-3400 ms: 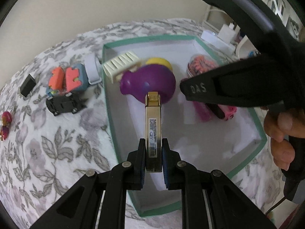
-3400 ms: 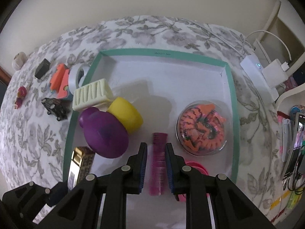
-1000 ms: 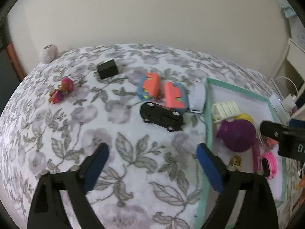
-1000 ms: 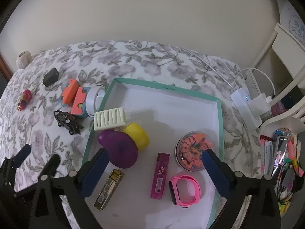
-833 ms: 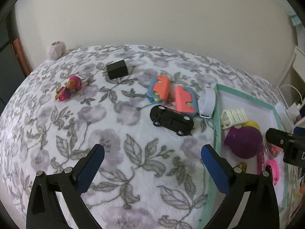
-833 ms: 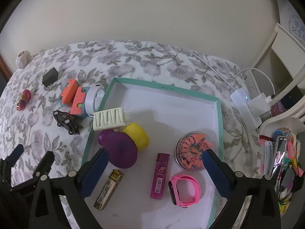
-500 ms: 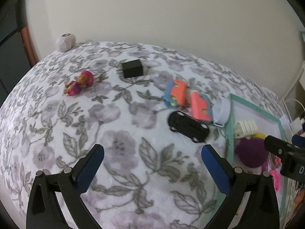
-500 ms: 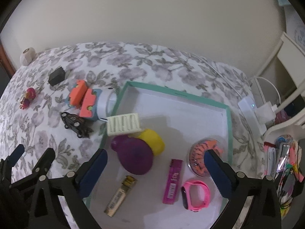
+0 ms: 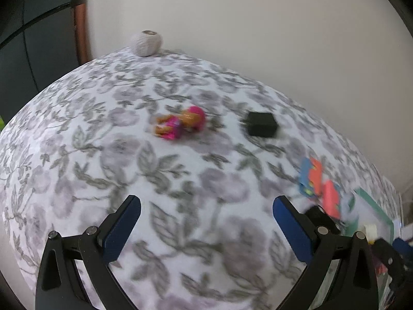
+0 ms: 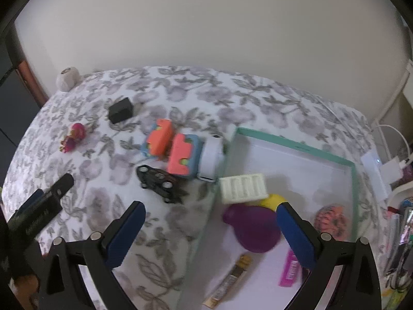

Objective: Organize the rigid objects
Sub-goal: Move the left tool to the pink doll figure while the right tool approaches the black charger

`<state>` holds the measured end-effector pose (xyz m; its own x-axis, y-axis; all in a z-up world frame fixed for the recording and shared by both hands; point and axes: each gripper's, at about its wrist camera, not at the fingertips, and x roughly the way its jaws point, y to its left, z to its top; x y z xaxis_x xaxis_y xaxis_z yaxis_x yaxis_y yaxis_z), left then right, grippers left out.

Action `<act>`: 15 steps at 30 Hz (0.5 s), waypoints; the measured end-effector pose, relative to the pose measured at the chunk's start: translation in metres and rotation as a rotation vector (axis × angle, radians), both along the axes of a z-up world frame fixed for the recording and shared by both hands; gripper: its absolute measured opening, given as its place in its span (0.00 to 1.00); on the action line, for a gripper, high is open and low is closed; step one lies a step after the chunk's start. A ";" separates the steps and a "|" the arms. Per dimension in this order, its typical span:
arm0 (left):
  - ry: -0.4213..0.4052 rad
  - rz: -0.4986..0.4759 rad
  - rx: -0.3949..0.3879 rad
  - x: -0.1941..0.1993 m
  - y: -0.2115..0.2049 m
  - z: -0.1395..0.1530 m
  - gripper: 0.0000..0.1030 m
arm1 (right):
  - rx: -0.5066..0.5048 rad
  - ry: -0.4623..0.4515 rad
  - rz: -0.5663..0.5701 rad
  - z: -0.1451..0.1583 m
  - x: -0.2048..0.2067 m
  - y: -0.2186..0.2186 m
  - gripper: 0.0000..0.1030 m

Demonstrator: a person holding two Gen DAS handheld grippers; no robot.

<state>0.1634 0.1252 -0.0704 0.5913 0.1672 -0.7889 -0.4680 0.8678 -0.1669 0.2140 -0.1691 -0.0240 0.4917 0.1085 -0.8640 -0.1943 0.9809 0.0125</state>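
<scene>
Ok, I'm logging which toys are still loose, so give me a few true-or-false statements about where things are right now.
1. The black toy car lies on the floral cloth, outside the tray. True.
2. The purple toy sits in the tray. True.
3. The left tongs grip the pink doll. False: they are open and empty; the doll lies on the cloth.
4. The black charger is in the tray. False: it is on the cloth.
5. The right tongs are open. True.

The left wrist camera looks down over the flowered cloth, facing the doll and wall. The right wrist camera looks from higher over the tray. Both share the doll, black cube and blocks.
</scene>
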 end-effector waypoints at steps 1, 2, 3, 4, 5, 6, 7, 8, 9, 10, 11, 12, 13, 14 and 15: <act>0.001 0.007 -0.011 0.000 0.008 -0.002 0.99 | 0.000 0.000 0.007 -0.001 0.000 0.002 1.00; 0.003 0.011 -0.021 0.000 0.014 -0.004 0.99 | -0.002 0.000 0.013 -0.002 0.000 0.005 1.00; 0.007 0.018 -0.033 0.001 0.022 -0.006 0.99 | -0.005 0.001 0.018 -0.002 0.000 0.007 1.00; 0.010 0.020 -0.039 0.000 0.027 -0.008 0.99 | -0.009 0.003 0.022 -0.003 0.000 0.010 1.00; 0.016 0.021 -0.043 0.001 0.034 -0.011 0.99 | -0.007 0.004 0.025 -0.004 0.000 0.012 1.00; 0.019 0.021 -0.041 0.001 0.038 -0.013 0.99 | 0.001 0.005 0.026 -0.005 0.000 0.013 1.00; 0.025 0.018 -0.035 0.002 0.044 -0.015 0.99 | 0.007 0.007 0.025 -0.006 0.000 0.013 1.00; 0.029 0.016 -0.030 0.003 0.048 -0.016 0.99 | 0.018 0.011 0.021 -0.006 0.001 0.015 1.00; 0.034 0.010 -0.026 0.005 0.052 -0.018 0.99 | 0.026 0.014 0.017 -0.007 0.002 0.016 1.00; 0.038 -0.001 -0.022 0.007 0.056 -0.019 0.99 | 0.030 0.015 0.014 -0.008 0.004 0.019 1.00; 0.042 -0.013 -0.017 0.009 0.061 -0.020 0.99 | 0.025 0.013 0.015 -0.008 0.005 0.022 1.00; 0.043 -0.022 -0.014 0.010 0.065 -0.020 0.99 | 0.016 0.010 0.020 -0.008 0.006 0.026 1.00; 0.043 -0.032 -0.014 0.012 0.069 -0.020 0.99 | -0.002 0.004 0.029 -0.008 0.007 0.031 1.00; 0.045 -0.041 -0.017 0.015 0.074 -0.021 0.99 | -0.011 -0.001 0.035 -0.008 0.008 0.035 1.00; 0.049 -0.049 -0.023 0.017 0.077 -0.022 0.99 | -0.016 -0.007 0.042 -0.008 0.009 0.039 1.00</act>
